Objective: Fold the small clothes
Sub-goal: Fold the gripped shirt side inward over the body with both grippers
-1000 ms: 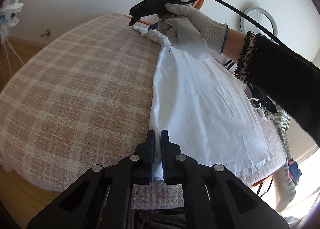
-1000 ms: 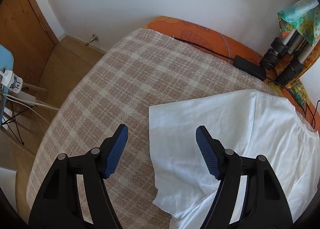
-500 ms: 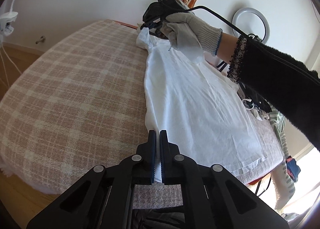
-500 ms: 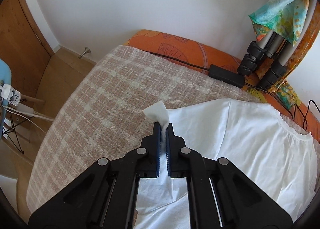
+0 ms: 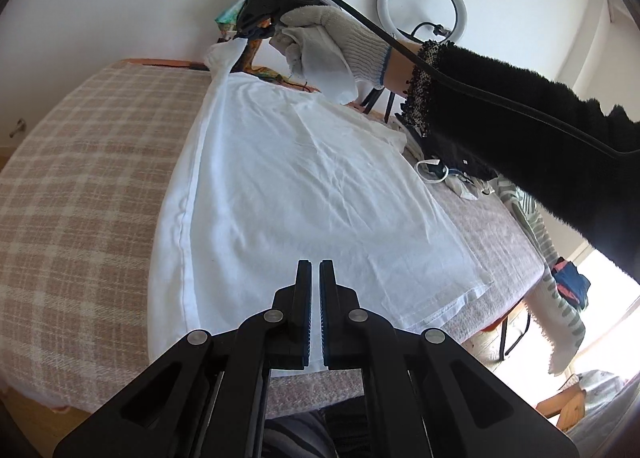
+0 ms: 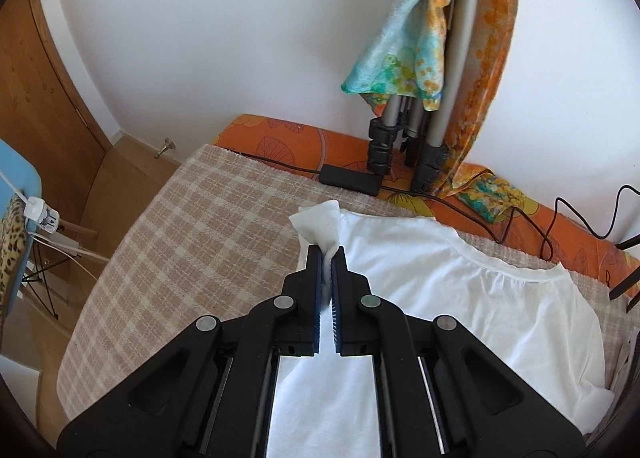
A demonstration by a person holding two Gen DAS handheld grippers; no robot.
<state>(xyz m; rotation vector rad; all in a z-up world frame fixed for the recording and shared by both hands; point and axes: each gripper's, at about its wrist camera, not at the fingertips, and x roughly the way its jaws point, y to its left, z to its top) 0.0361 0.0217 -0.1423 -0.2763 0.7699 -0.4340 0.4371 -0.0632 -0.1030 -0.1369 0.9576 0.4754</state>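
Note:
A white T-shirt (image 5: 304,186) lies spread on the plaid-covered bed (image 5: 80,178). My left gripper (image 5: 315,270) is shut on the shirt's near hem edge. My right gripper (image 6: 330,258) is shut on the shirt's sleeve corner (image 6: 320,220) and holds it lifted above the bed; in the left wrist view it shows at the far end (image 5: 244,34), held by a gloved hand (image 5: 332,46). The shirt (image 6: 460,290) hangs taut along its left side between the two grippers. Its neckline (image 6: 516,270) lies toward the right.
A tripod (image 6: 404,138) draped with a colourful scarf (image 6: 400,54) stands at the bed's head by the wall. A black power adapter (image 6: 348,180) and cables lie on the orange sheet (image 6: 280,134). A ring light (image 5: 422,2) and other clothes (image 5: 460,174) are at the right.
My right gripper shut on the sleeve corner and lifted it up. The shirt's left edge rose with it. My left gripper stayed shut on the hem.

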